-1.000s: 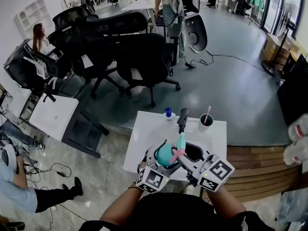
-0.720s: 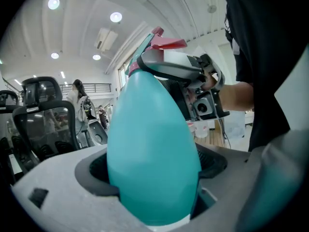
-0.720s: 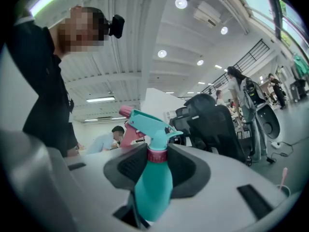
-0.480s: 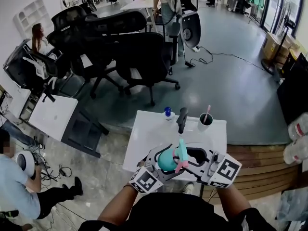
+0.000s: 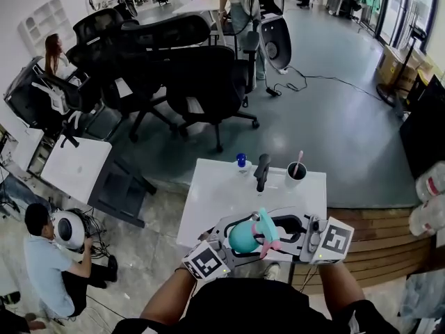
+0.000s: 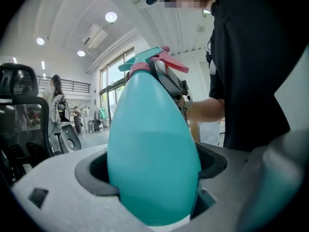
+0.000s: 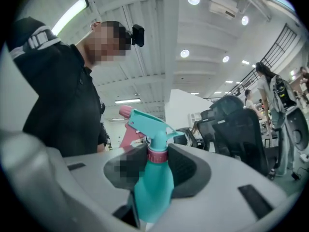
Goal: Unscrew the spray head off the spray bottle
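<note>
Cup [image 5: 296,176] and capped bottle [image 5: 241,163] stood far on table [image 5: 215,193]. We held spray bottle [image 5: 242,236] upright, nozzle far: left gripper [image 6: 153,168] clamped body, right gripper [image 7: 153,163] spray head [image 7: 147,122].

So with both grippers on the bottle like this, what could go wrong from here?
1. The left gripper clamps the smooth, egg-shaped spray bottle in mid-air; twisting may spin it in the grip or drop it.
2. The right gripper pinches the narrow pink collar and could slip without loosening the spray head.
3. The bottle's darker lower half looks like liquid, which may spill once open.
</note>
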